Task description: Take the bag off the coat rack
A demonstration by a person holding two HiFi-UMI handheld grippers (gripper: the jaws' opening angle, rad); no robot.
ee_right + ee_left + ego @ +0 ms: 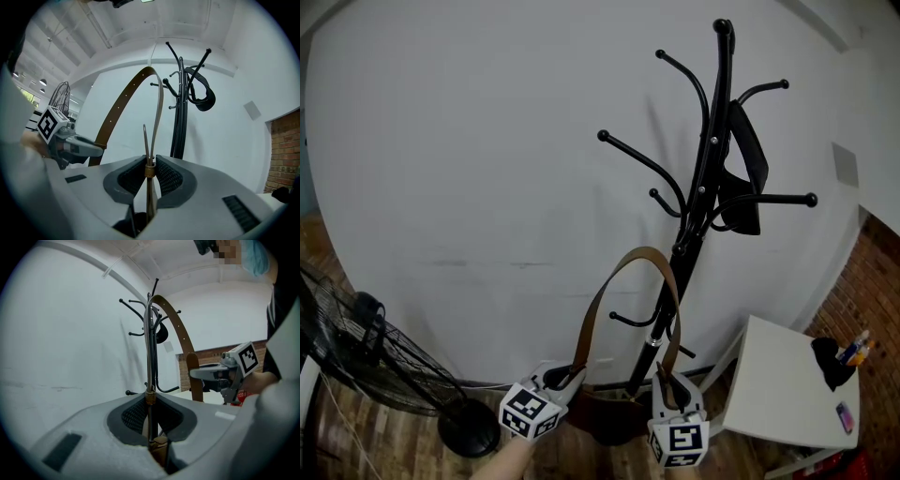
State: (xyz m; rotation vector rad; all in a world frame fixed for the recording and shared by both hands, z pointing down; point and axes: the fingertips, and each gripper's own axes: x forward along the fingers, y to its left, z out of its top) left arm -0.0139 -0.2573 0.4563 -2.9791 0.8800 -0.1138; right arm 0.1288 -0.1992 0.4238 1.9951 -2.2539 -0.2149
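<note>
I have the left gripper [150, 417] nipped narrow on one end of the brown strap [623, 272]. Its pads [133, 416] press the leather just below a small brass fitting. The right gripper [149, 174] is pinched the same way on the other end, and a brass ring sits level with its fingertips. From each set of fingers the strap rises and arches over, joining high between the two grippers. The dark bag [605, 411] hangs low between them, just beneath both sets of fingertips. The black coat rack [703, 187] stands just beyond the fingers, its pole crossing behind the arch. I cannot tell whether the strap touches a hook. A black item [748, 159] hangs on the upper hooks, well above the fingers.
</note>
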